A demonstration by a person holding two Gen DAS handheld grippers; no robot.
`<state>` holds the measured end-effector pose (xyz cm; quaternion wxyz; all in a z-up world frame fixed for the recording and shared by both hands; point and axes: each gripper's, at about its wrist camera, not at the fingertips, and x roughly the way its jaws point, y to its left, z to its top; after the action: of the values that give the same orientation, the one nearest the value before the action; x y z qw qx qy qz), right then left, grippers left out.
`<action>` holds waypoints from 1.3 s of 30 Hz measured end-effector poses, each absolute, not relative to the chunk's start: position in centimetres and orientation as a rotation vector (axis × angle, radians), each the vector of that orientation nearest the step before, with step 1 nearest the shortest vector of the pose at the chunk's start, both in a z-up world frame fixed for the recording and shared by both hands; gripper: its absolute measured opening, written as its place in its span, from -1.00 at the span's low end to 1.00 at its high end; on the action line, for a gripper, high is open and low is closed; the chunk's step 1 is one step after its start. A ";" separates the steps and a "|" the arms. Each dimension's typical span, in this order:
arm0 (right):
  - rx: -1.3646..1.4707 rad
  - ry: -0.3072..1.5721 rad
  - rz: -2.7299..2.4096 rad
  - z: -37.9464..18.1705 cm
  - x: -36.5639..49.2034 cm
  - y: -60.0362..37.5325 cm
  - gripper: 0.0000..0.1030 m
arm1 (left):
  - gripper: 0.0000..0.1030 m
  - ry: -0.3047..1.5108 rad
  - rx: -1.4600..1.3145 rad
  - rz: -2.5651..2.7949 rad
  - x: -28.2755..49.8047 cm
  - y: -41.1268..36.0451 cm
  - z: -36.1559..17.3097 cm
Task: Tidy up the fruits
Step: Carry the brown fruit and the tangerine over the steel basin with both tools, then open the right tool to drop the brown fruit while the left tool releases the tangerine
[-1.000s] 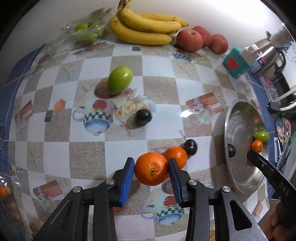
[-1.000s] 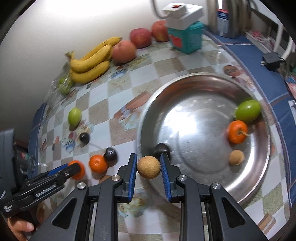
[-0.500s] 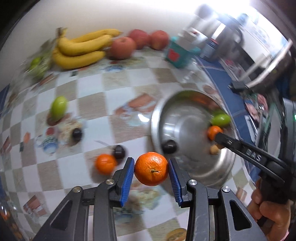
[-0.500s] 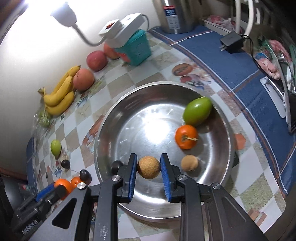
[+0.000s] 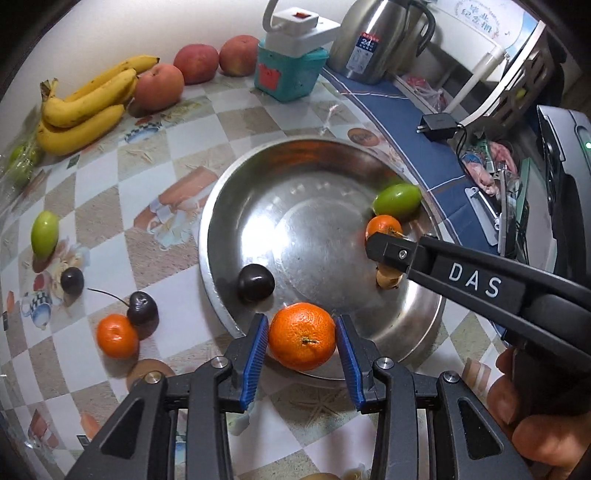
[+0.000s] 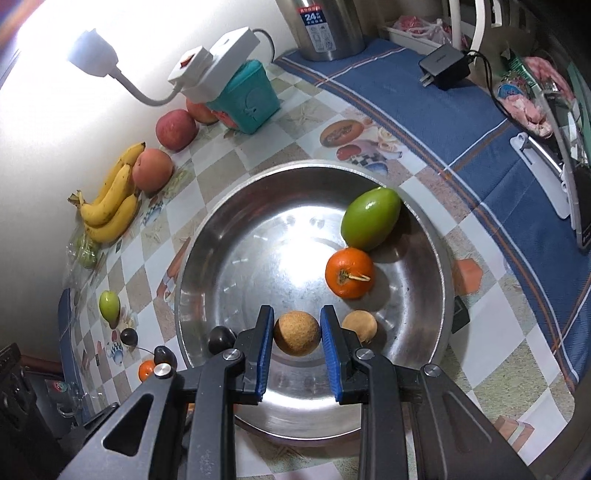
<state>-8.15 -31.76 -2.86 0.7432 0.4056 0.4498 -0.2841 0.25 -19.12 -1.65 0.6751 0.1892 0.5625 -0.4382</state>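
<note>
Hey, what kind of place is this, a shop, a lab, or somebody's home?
Most likely a home kitchen table: a printed checkered tablecloth, a steel thermos and a bunch of bananas against the wall.

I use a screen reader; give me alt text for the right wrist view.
The right gripper holds a small tan round fruit over a steel bowl containing a green fruit, an orange fruit, another tan fruit and a dark one. Bananas and apples line the wall.
</note>
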 end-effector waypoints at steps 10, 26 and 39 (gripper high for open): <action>0.891 1.047 -0.612 -4.6 -7.5 -31.7 -0.47 | -0.21 1.274 0.421 -0.973 0.3 -19.6 -2.9; 0.875 1.114 -0.615 -6.7 -6.7 -30.9 -0.47 | -0.19 1.287 0.437 -0.980 -0.2 -20.3 -3.8; 0.876 1.096 -0.606 -5.9 -6.5 -31.0 -0.42 | -0.19 1.290 0.417 -0.988 0.2 -20.0 -3.0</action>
<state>-6.52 -31.04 -5.95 0.7220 0.3965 0.4962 -0.2743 0.23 -20.01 -3.03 0.6682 0.1847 0.5721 -0.4382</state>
